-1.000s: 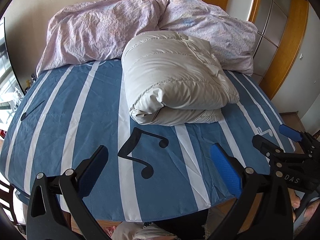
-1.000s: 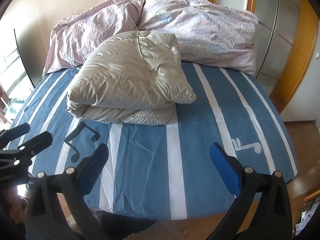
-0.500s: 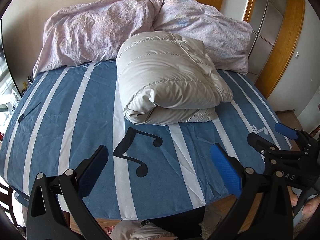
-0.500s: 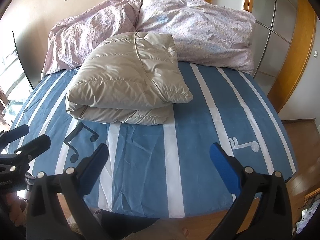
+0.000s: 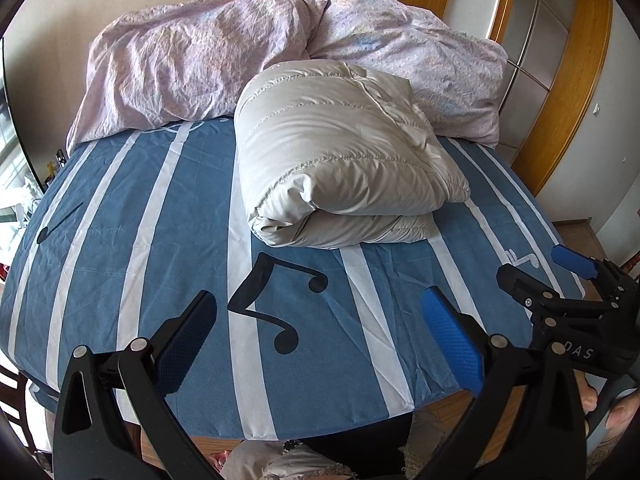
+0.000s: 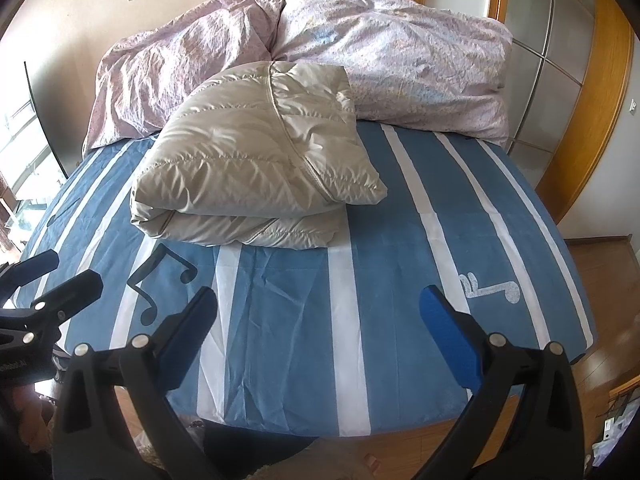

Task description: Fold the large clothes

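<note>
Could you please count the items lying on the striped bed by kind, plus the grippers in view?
Folded beige down jacket: 1
Crumpled pink floral duvet: 1
Grippers: 2, the left gripper and the right gripper, both open and empty
Total: 4

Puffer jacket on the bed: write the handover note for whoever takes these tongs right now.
Left tongs: open, empty, held over the foot of the bed.
Right tongs: open, empty, alongside the left.
Beige puffer jacket: folded into a thick bundle on the blue striped sheet, its far edge against the pink duvet.
Done: the fold looks complete; neither tongs touches it.
Left: maybe tidy the loose corner on the right; otherwise nothing evident.
</note>
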The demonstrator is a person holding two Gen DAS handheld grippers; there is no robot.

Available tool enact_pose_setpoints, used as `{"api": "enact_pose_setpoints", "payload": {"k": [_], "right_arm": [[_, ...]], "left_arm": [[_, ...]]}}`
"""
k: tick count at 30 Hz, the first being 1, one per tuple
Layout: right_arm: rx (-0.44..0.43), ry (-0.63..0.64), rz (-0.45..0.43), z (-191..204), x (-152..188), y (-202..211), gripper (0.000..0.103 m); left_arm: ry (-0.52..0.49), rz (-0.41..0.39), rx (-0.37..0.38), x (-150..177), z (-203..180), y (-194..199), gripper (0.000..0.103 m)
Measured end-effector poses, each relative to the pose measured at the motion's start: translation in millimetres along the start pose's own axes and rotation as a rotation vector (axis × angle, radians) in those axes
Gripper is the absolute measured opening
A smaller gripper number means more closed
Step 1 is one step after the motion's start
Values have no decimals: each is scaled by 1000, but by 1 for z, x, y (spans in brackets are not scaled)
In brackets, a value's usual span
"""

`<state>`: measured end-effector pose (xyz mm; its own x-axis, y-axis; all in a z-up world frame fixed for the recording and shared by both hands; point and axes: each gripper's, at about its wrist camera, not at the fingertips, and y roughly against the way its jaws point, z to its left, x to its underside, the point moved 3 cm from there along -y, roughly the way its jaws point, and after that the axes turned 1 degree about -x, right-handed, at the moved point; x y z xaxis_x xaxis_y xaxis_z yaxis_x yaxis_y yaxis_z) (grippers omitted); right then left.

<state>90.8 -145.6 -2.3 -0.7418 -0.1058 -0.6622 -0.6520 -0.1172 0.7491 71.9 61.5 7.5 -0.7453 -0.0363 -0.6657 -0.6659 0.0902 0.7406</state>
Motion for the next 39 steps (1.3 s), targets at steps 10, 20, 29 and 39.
{"api": "enact_pose_setpoints", "payload": {"k": [10,20,29,39], "right_arm": [[-3,5,4,-2,0,-3,101],[-4,5,5,-3,1,-4,101],[-5,6,6,-4,0,-4,101],[-5,5,5,-3,1,-4,101]], "left_arm": [[-1,0,0,0,0,0,102],[-1,1,0,0,0,0,102],[0,1,0,0,0,-1,102],[-1,1,-1,-1,-1,0,102]]}}
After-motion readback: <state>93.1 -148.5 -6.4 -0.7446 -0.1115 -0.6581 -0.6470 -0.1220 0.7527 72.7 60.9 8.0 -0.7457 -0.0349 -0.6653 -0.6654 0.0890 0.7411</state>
